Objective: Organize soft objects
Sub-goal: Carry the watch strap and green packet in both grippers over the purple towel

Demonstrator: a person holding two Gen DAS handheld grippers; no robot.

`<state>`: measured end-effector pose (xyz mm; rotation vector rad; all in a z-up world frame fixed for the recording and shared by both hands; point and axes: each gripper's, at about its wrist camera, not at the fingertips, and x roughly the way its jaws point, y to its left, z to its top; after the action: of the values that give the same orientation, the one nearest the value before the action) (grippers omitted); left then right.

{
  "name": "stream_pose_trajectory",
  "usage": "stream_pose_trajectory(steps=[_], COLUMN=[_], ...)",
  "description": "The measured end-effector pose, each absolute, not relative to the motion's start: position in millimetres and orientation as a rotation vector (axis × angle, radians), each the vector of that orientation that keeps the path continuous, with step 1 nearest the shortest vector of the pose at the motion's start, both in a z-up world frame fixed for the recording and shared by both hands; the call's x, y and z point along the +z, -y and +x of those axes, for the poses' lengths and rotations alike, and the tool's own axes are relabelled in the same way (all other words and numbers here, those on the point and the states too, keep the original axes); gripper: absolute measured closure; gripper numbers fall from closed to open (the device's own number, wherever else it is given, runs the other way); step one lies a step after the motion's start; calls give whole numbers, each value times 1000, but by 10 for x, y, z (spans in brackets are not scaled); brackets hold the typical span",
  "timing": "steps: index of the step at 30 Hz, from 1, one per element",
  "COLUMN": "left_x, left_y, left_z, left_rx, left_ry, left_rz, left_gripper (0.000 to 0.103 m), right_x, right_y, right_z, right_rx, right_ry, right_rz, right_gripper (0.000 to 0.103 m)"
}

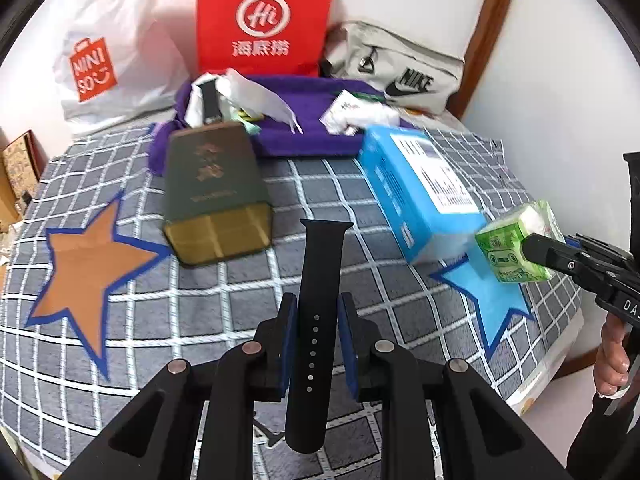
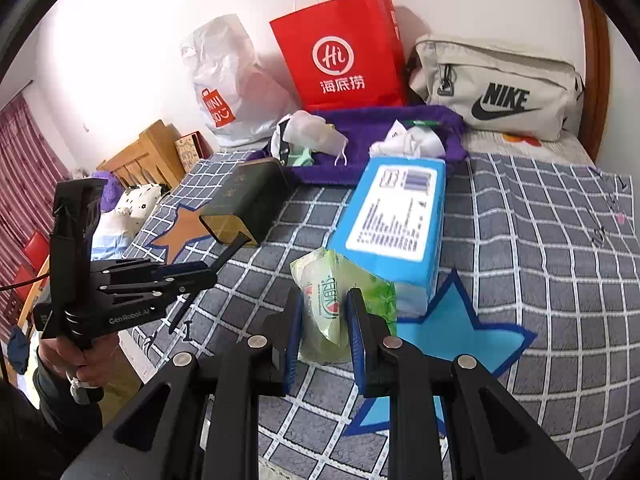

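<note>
Black silicone, one watch strap (image 1: 318, 320) with a row of small holes, stands pinched between the blue pads of the left tool (image 1: 318, 340), raised above the grid-patterned bedspread (image 1: 240, 300). Two felt stars lie there, one orange star (image 1: 88, 268) and one blue star (image 1: 492, 300), with one dark green box (image 1: 216, 188) and one blue carton (image 1: 420, 192).

From the right wrist, the right tool (image 2: 324, 336) squeezes one crinkly green tissue pack (image 2: 340, 300) just above the bedspread, before the purple towel (image 2: 360, 140).

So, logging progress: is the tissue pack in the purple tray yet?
Out. The tissue pack sits between the right gripper fingers, short of the purple tray.
</note>
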<state>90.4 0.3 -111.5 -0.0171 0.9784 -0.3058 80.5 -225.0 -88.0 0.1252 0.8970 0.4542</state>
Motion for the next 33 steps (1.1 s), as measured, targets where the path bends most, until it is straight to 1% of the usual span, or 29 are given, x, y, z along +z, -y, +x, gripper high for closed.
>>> stream_pose_trajectory(steps=[14,33], left_x=[-765,-487], left_y=[-302,-321], left_z=[1143,1628], left_rx=[-229,-227], left_ry=[-923,-886], left_rz=[-44,-44], left_gripper=[83,83], right_x=[-613,-435], right_y=[2227,2190], right_z=[1183,1759], right_rx=[457,449], right_ry=[-869,-848], right_rz=[99,92], right_gripper=[81,81])
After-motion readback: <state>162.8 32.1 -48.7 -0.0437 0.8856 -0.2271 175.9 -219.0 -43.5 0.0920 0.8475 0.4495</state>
